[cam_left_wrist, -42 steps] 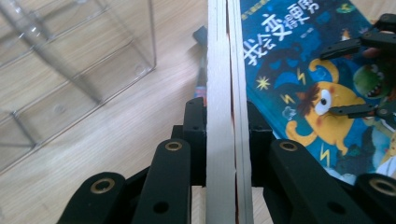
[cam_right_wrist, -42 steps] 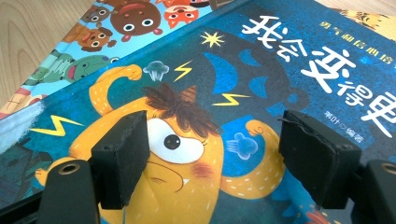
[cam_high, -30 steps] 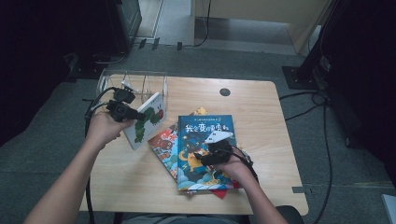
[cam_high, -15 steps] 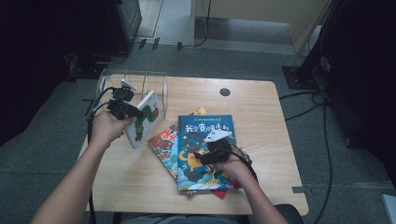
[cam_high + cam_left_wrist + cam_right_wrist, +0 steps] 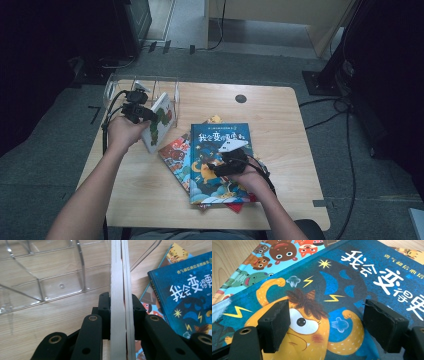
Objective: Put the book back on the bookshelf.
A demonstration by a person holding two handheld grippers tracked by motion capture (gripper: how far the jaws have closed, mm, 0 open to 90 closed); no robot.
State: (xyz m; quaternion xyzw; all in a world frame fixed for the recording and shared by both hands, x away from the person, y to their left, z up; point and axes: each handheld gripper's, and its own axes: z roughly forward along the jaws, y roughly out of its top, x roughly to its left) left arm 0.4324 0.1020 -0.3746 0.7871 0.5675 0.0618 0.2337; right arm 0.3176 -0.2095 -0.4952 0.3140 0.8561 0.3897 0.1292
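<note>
Left gripper (image 5: 142, 114): its jaws were clamped on the white picture book (image 5: 159, 120), gripping it by the edge; in the left gripper view the book's page block (image 5: 119, 290) ran straight up between the two black jaws.

What changed: over the last second the book had gone from leaning low over the table to standing nearly upright, and it had travelled up and toward the clear acrylic rack (image 5: 142, 85) at the table's far left corner.

Where the book was: lifted on edge, just beside the rack's right-hand divider, not yet in a slot as far as I could tell.

Right gripper (image 5: 226, 165): jaws spread wide, holding nothing, resting over the blue picture book (image 5: 220, 150) on top of the stack; it had barely shifted.

Stack: the blue book lay over a red-edged book (image 5: 175, 152) with cartoon animals, and more covers peeked out underneath.

What that meant: I'd say the filing was well under way, the first book about to be slotted and the blue one likely next.

Watch point: the book's lower edge needed to line up between dividers.
</note>
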